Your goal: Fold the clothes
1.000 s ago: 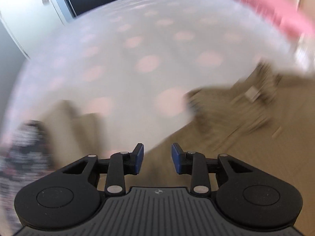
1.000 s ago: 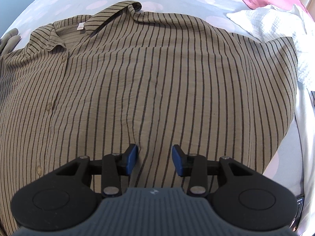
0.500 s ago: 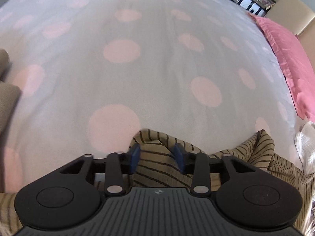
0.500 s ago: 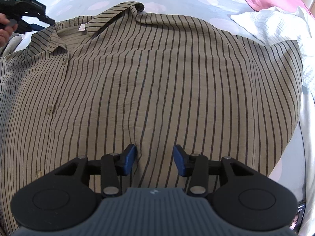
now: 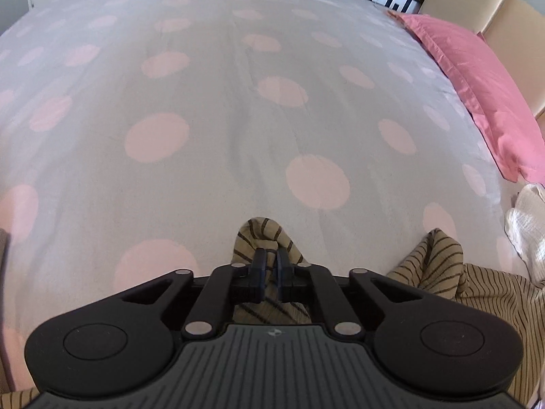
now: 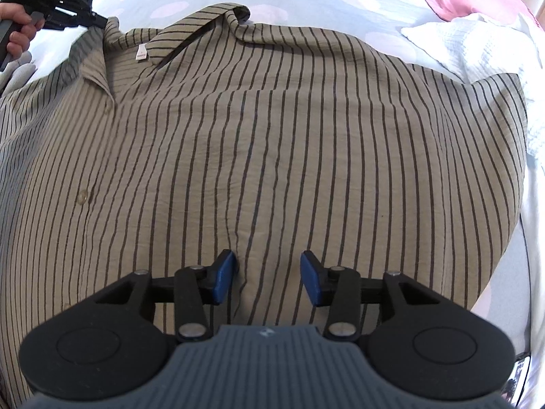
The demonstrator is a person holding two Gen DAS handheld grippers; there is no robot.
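A tan shirt with dark stripes [image 6: 272, 156] lies spread flat on the bed, collar at the far side. My left gripper [image 5: 268, 266] is shut on the shirt's collar point [image 5: 260, 235]; it also shows in the right wrist view [image 6: 98, 20] at the far left, pinching the collar. My right gripper [image 6: 267, 276] is open and empty, low over the shirt's lower front.
The bed sheet [image 5: 238, 102] is pale with pink dots. A pink pillow [image 5: 477, 78] lies at the right. A white textured cloth [image 6: 477, 44] lies beside the shirt's right edge, and a grey garment [image 6: 20, 71] lies at far left.
My left gripper has closed on the shirt's collar point; half a second ago its jaws were apart over it. The right gripper has stayed open over the shirt.
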